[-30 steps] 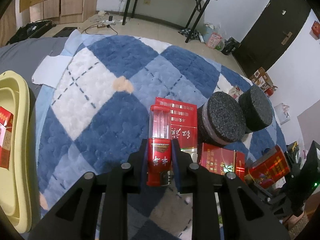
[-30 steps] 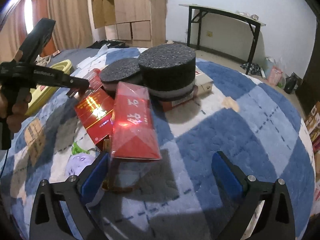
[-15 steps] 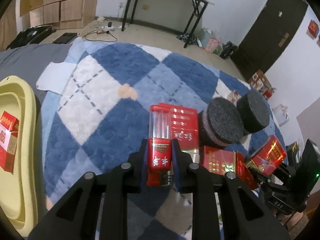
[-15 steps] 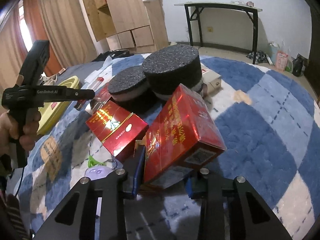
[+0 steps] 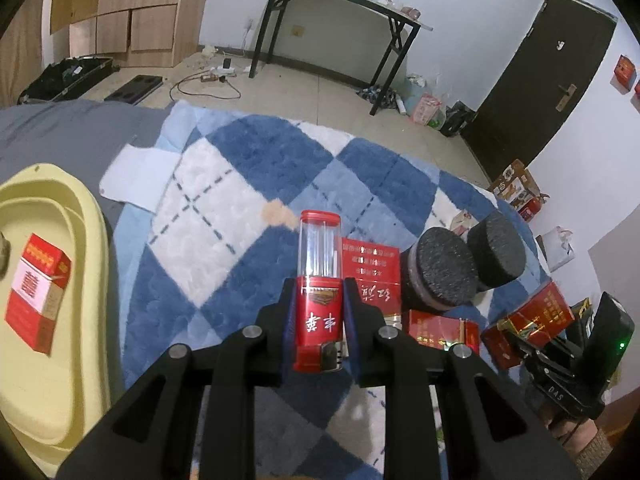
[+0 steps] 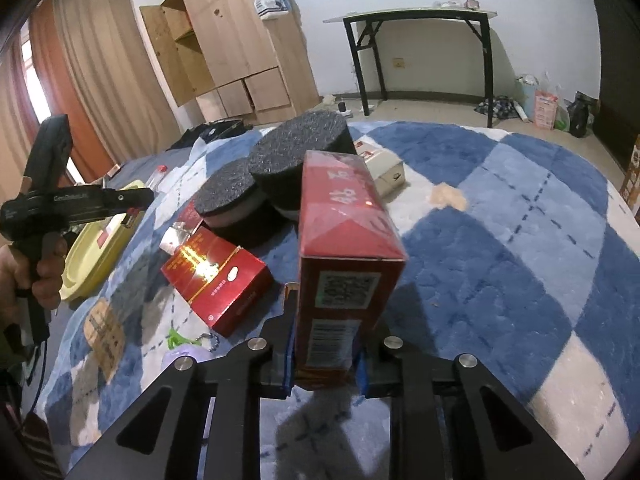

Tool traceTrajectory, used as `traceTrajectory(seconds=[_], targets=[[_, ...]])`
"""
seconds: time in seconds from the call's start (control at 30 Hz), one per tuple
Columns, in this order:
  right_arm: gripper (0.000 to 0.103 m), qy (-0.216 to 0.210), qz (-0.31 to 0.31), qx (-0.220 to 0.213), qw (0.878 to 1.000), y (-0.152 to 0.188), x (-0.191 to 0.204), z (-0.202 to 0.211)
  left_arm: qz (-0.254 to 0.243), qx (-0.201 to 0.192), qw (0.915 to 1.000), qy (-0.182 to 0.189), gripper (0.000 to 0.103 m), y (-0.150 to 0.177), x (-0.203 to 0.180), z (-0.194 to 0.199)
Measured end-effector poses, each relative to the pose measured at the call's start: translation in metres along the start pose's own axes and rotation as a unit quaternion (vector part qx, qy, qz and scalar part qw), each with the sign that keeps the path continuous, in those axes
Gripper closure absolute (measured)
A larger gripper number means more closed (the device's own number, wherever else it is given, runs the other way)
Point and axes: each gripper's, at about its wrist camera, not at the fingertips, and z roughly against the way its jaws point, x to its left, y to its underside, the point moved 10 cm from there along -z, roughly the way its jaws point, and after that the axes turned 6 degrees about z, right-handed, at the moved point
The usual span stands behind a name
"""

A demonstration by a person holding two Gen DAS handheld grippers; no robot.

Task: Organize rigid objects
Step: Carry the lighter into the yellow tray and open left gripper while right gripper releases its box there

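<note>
My left gripper is shut on a red lighter with a clear top, held above the blue checked rug. To its left lies the yellow tray with a red and white pack in it. My right gripper is shut on a red box, lifted on its narrow edge with the barcode end towards me. In the right wrist view another red box lies on the rug to the left, and the left gripper hovers over the tray.
Two black foam discs sit behind the boxes, with a flat red pack and a pale box beside them. A purple keychain lies near the right gripper. A black table, wooden cabinets and a dark door ring the room.
My right gripper closed on the red box and rolled it up onto its narrow edge. My left gripper rose slightly with the lighter, bringing more of the tray into sight.
</note>
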Motion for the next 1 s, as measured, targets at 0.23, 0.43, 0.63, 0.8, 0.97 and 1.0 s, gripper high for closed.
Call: traceTrajectory(seconds=[0.23,0.43,0.63,0.8,0.97,1.0], targets=[[0.082,-0.003,0.023,-0.067,0.998,-0.045,0.030,0.052,0.001,-0.031,0.9994,-0.017,0.079,-0.023,0.027,0.054],[0.082,-0.071,0.069,-0.078,0.992,-0.085,0.136,0.048,0.012,-0.067,0.9950,-0.073,0.079,-0.044,0.106,0.119],[0.082,-0.184,0.067,-0.047,0.979,-0.108,0.268,-0.013,0.049,-0.070,0.9888,-0.122,0.079,-0.030,0.201,0.152],[0.082,-0.227,0.067,0.040,0.971,-0.101,0.346,-0.103,0.085,-0.059,0.9868,-0.124,0.079,-0.010,0.251,0.146],[0.082,-0.249,0.048,0.104,0.962,-0.104,0.385,-0.181,0.083,-0.033,0.9867,-0.136,0.079,0.010,0.281,0.121],[0.082,-0.259,0.035,0.114,0.958,-0.105,0.391,-0.193,0.083,-0.029,0.9865,-0.138,0.079,0.012,0.287,0.118]])
